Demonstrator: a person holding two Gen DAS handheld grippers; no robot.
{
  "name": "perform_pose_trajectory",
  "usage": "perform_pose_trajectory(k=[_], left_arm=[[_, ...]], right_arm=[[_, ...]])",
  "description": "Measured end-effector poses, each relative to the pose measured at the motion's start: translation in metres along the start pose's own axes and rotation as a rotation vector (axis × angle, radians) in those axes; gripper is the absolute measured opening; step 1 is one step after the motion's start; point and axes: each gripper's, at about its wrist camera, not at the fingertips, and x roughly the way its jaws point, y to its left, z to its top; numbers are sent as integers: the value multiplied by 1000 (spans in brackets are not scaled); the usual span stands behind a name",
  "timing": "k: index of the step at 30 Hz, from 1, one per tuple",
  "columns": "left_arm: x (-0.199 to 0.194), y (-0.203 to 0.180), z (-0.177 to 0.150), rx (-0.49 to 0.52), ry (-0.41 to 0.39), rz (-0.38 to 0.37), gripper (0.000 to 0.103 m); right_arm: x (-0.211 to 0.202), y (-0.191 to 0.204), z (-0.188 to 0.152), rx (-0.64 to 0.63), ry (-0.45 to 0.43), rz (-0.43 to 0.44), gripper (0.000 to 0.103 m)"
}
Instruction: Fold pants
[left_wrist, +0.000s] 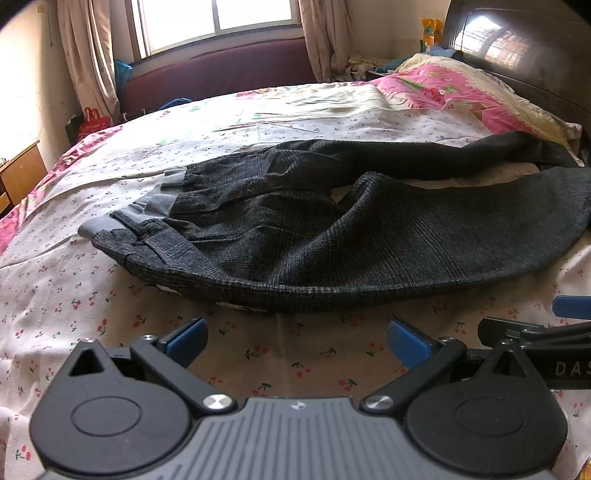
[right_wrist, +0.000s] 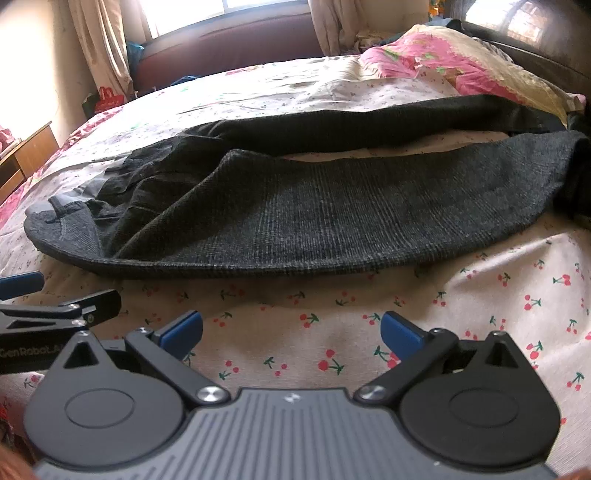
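Dark grey checked pants (left_wrist: 332, 236) are laid unfolded across a bed covered by a cherry-print sheet (left_wrist: 92, 295). The waistband, with a pale grey lining showing, is at the left; the 2 legs run to the right and are parted, a strip of sheet being visible between them. The near leg lies just beyond both grippers.

The left gripper (left_wrist: 295, 338) is seen with its jaws spread wide, blue pads apart, nothing between them but bare sheet. It is held short of the near edge of the pants, not touching the cloth.

The right gripper (right_wrist: 291, 328) is likewise spread wide and empty, poised over the sheet near the leg's lower edge, apart from the fabric. Each gripper is seen at the edge of the other's view, so they are side by side.

A pink floral quilt (left_wrist: 461, 88) is bunched at the far right against a dark headboard (left_wrist: 517, 48). A window (left_wrist: 218, 18) with curtains is noted behind the bed.
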Motion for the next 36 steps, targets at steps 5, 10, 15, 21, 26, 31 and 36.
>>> perform_pose_trajectory(k=[5,10,15,21,26,31,36], left_arm=[[0,0,0,-2,-2,1,103],[0,0,0,-2,0,0,103],[2,0,-2,-5,0,-4,103],[2,6,1,-21,-7,-7,103],[-1,31,10,-93,-42,36,103],[7,73,19,-166,-41,129,103],[10,130,25,-277,-61,199,103]], right_arm=[[1,0,-1,-1,3,-2,102],[1,1,-1,0,4,-2,102],[3,1,-2,-1,8,-3,102],[5,3,2,-5,14,4,102],[9,15,10,-36,9,27,102],[20,25,22,-7,32,63,102],[25,42,30,-32,31,97,102]])
